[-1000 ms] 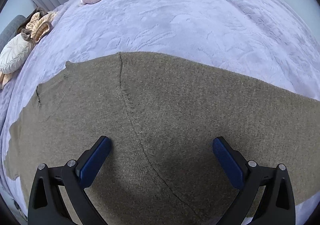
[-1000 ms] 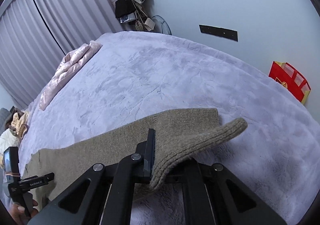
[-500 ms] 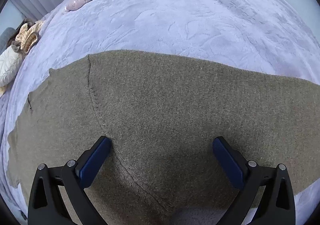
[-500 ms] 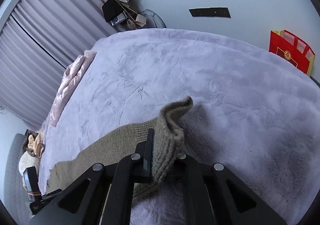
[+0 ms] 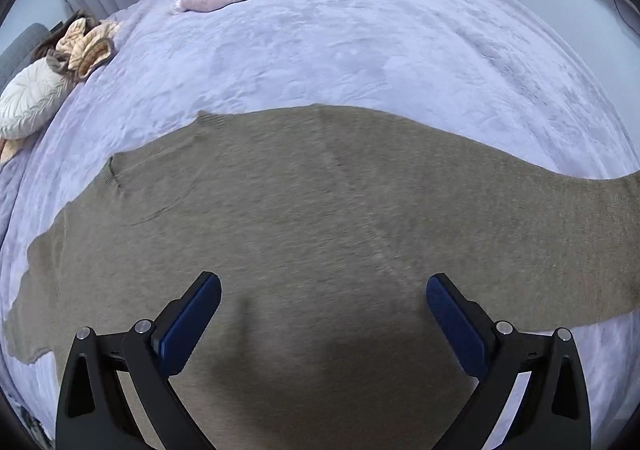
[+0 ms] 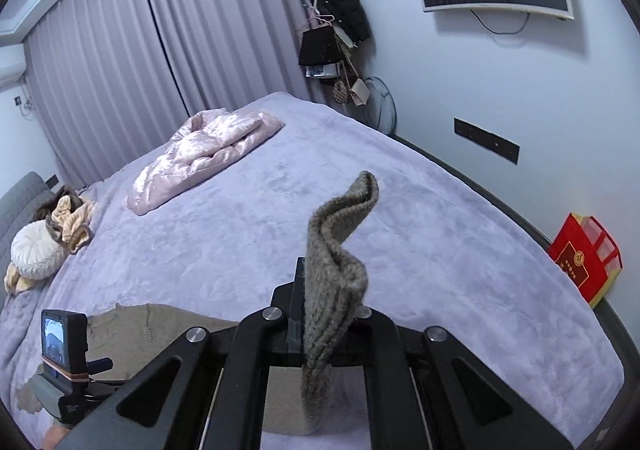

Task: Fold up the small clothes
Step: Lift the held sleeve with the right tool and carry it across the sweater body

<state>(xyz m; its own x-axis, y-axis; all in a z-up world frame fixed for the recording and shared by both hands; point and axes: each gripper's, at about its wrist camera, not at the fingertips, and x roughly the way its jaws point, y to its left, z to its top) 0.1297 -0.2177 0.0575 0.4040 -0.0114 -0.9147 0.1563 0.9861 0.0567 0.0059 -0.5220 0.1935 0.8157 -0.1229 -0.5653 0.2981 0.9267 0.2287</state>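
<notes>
A brown knitted sweater (image 5: 320, 217) lies spread flat on the lavender bed cover (image 5: 340, 49). My left gripper (image 5: 323, 302) is open just above the sweater's body, blue pads apart, holding nothing. My right gripper (image 6: 326, 290) is shut on the sweater's ribbed cuff (image 6: 340, 234) and holds it lifted, so the sleeve end stands up above the jaws. The rest of the sweater (image 6: 160, 326) lies flat at lower left in the right wrist view, next to the left gripper's camera body (image 6: 64, 342).
A folded pink quilt (image 6: 204, 157) lies at the far side of the bed. A white pillow and plush toy (image 6: 44, 242) sit at the left edge. A red box (image 6: 584, 262) stands on the floor to the right, by the wall.
My right gripper has lifted the cuff up off the bed; the sleeve end now stands upright. My left gripper has shifted over the sweater, still open.
</notes>
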